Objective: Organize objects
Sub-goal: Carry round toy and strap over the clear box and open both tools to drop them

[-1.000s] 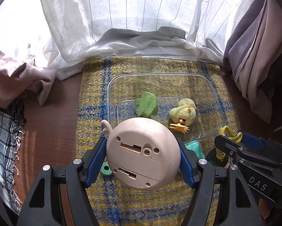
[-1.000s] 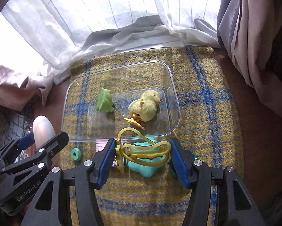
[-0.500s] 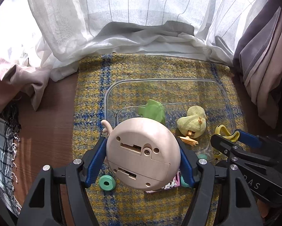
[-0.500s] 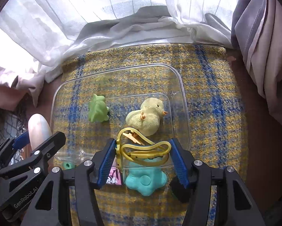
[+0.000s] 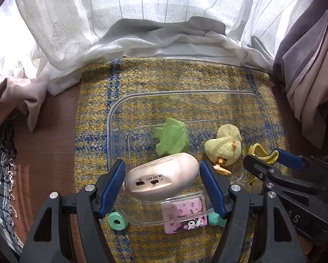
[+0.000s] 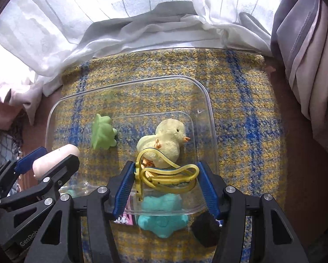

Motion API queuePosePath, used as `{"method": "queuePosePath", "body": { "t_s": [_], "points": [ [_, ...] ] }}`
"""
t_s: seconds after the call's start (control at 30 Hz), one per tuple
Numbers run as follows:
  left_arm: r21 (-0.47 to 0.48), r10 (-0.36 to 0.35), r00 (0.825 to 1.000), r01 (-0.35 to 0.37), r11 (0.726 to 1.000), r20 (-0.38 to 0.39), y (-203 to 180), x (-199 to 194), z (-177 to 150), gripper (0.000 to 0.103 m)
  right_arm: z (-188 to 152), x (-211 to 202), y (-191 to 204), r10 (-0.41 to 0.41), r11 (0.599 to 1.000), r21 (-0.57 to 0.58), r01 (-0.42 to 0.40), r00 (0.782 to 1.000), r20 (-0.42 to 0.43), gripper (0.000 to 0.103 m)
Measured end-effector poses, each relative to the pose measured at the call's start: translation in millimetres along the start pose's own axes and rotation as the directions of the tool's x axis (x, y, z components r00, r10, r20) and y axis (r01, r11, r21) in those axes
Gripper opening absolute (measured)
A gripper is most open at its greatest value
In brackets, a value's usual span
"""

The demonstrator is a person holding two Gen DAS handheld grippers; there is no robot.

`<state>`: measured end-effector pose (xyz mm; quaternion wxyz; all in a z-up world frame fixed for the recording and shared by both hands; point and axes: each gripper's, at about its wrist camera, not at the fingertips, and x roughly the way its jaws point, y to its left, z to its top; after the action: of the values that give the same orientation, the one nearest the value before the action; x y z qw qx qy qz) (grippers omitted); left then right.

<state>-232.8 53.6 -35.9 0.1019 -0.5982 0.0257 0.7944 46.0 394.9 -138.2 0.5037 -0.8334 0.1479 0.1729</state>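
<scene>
A clear plastic bin (image 5: 111, 118) (image 6: 210, 111) sits on a yellow and blue plaid mat. In it lie a green toy (image 5: 171, 139) (image 6: 102, 134) and a yellow plush chick (image 5: 224, 145) (image 6: 166, 140). My left gripper (image 5: 163, 179) is shut on a beige rounded device (image 5: 161, 178), tipped so its switch side faces me, over the bin's near left corner. My right gripper (image 6: 165, 178) is shut on a yellow plastic clip (image 6: 164, 173) over the bin's near edge, in front of the chick.
On the mat before the bin lie a pink card pack (image 5: 186, 215), a teal ring (image 5: 118, 220), a teal star toy (image 6: 163, 220) and a black object (image 6: 205, 228). White and grey curtains (image 5: 164, 22) hang behind and at the right. Bare wood (image 5: 45, 160) lies left.
Both grippers have moved forward over the bin's near edge. The beige device has tipped from base-up to side-on. The clip now hangs in front of the chick.
</scene>
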Motion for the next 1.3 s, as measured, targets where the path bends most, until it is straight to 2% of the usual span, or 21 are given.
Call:
{"method": "queuePosePath", "body": {
  "t_s": [0.37, 0.87, 0.9, 0.93, 1.0, 1.3],
  "points": [
    [-0.007, 0.028, 0.999, -0.027, 1.0, 0.033, 10.6, -15.2, -3.5, 0.073, -4.1, -6.7, 10.4, 0.006, 0.999, -0.034, -0.004, 0.998, 0.056, 0.058],
    [-0.099, 0.08, 0.996, -0.075, 0.992, 0.048, 59.0, -25.4, -25.9, 0.076, -4.6, -2.3, 48.6, 0.028, 0.992, -0.121, -0.015, 0.994, 0.106, 0.058],
    [-0.104, 0.087, 0.995, -0.082, 0.991, 0.049, 61.8, -25.7, -27.0, 0.076, -4.4, -1.7, 51.1, 0.024, 0.992, -0.126, -0.009, 0.993, 0.113, 0.061],
    [-0.108, 0.093, 0.994, -0.087, 0.99, 0.051, 64.2, -26.0, -28.2, 0.076, -4.1, -1.9, 52.9, 0.019, 0.992, -0.126, -0.004, 0.992, 0.123, 0.069],
    [-0.117, 0.093, 0.994, -0.087, 0.989, 0.05, 68.8, -26.3, -30.6, 0.076, -4.3, -3.3, 55.1, 0.013, 0.992, -0.128, 0.006, 0.989, 0.148, 0.075],
    [-0.13, 0.088, 0.995, -0.081, 0.988, 0.048, 75.8, -30.8, -44.9, 0.076, -16.1, -11.9, 56.0, -0.008, 0.991, -0.129, 0.034, 0.981, 0.194, 0.075]
  ]
}}
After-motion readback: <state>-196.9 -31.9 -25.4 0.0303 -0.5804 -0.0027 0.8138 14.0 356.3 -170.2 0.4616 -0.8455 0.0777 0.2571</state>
